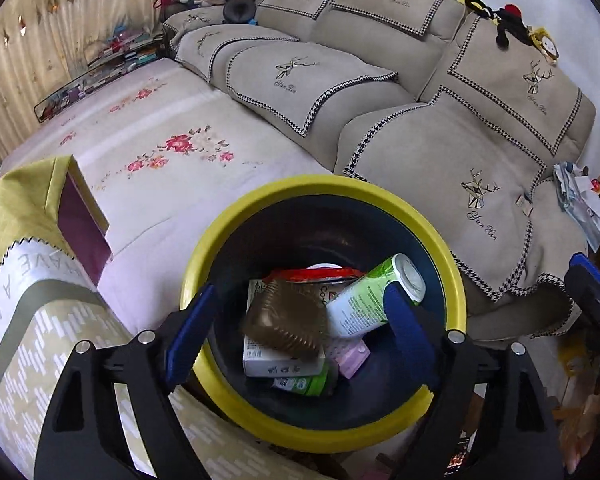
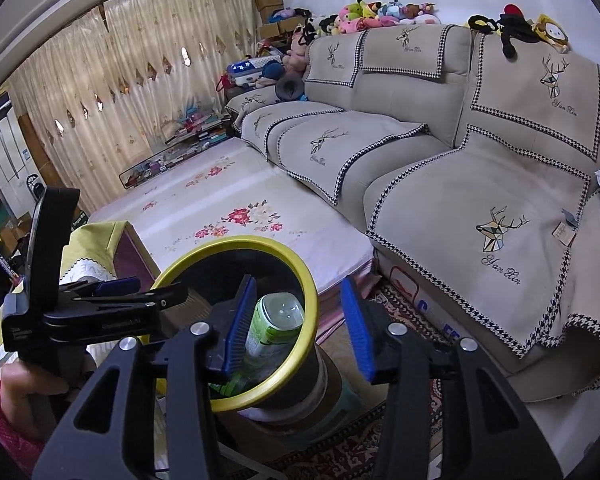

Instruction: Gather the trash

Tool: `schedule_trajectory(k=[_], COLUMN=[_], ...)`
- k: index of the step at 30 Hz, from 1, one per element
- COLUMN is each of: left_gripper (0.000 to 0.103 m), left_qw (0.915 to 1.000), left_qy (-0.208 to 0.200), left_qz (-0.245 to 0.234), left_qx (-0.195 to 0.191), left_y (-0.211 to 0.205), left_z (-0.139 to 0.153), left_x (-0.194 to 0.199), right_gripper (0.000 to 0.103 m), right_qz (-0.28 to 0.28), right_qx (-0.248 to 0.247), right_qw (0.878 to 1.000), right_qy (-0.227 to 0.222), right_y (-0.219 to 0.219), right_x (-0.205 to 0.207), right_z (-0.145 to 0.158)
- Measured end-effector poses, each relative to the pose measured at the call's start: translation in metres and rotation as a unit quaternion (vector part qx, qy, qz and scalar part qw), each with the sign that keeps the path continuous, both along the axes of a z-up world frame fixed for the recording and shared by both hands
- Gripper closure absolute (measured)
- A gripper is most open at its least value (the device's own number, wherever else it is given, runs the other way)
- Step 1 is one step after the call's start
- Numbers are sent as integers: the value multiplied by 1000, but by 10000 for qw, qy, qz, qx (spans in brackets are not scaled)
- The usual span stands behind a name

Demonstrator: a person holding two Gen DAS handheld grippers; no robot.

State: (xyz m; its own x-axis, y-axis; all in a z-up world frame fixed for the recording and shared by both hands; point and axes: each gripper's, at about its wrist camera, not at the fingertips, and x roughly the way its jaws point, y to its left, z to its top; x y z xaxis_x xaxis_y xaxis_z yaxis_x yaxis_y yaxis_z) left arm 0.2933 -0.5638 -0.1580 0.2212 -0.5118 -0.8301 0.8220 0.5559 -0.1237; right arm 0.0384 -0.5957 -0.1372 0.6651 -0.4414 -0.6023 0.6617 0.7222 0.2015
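Left gripper (image 1: 300, 320): your blue pads are spread wide with nothing between them, hanging right over the bin's mouth.
Right gripper (image 2: 296, 324): also wide open and empty; its left pad sits in front of the bin's opening, its right pad past the rim.
Trash bin (image 1: 452, 264): yellow rim, dark inside, directly below your left tool.
Inside the bin: a brown ridged tray (image 1: 286, 322) between your left pads (blurry), on top of a white box (image 1: 276, 362); a green-and-white can (image 1: 374, 292) touching the right pad's side; a pink pack (image 1: 354, 354) under it.
Further out: a floral cloth (image 1: 172, 148) beyond the bin, then the beige sofa (image 1: 420, 128).
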Motion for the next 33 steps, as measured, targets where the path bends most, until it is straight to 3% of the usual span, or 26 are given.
schedule_trajectory(k=[2,6,9,13,17,20,25,33], left_gripper=[16,6,5,5,5,5,5,5], left_qw=[9999,9970,9905,9800,9640,9450,9205,8966], left_qy=[-1,-428,-873,-1183,-1443,-1746,-1822,-2149], left_qz=[37,258,473,1041,1807,2516,3299,3709], left_qx=[-134,-584,-953,-1218,-1315,-1147,-1034,-1115], left_y=[20,72,127,209,284,341,423,496], left_z=[9,50,83,112,123,121,117,128], left_x=[-3,-23,-47,-71,-90,-107,-137,-200], right_gripper=[58,55,54,43,23,17,11,8], right_qz=[27,177,409,800,1236,1488,1810,2101], right_qx=[-18,-21,-2,-92,-220,-426,-829,-1224], right_qw=[10000,9998,9992,9967,9921,9879,9800,9700], right_qy=[7,-37,-34,8,38,52,-13,-37], right_y=[2,10,23,53,91,118,162,212], right_x=[0,0,4,9,11,9,-4,-31], right_z=[1,3,4,4,6,12,30,49])
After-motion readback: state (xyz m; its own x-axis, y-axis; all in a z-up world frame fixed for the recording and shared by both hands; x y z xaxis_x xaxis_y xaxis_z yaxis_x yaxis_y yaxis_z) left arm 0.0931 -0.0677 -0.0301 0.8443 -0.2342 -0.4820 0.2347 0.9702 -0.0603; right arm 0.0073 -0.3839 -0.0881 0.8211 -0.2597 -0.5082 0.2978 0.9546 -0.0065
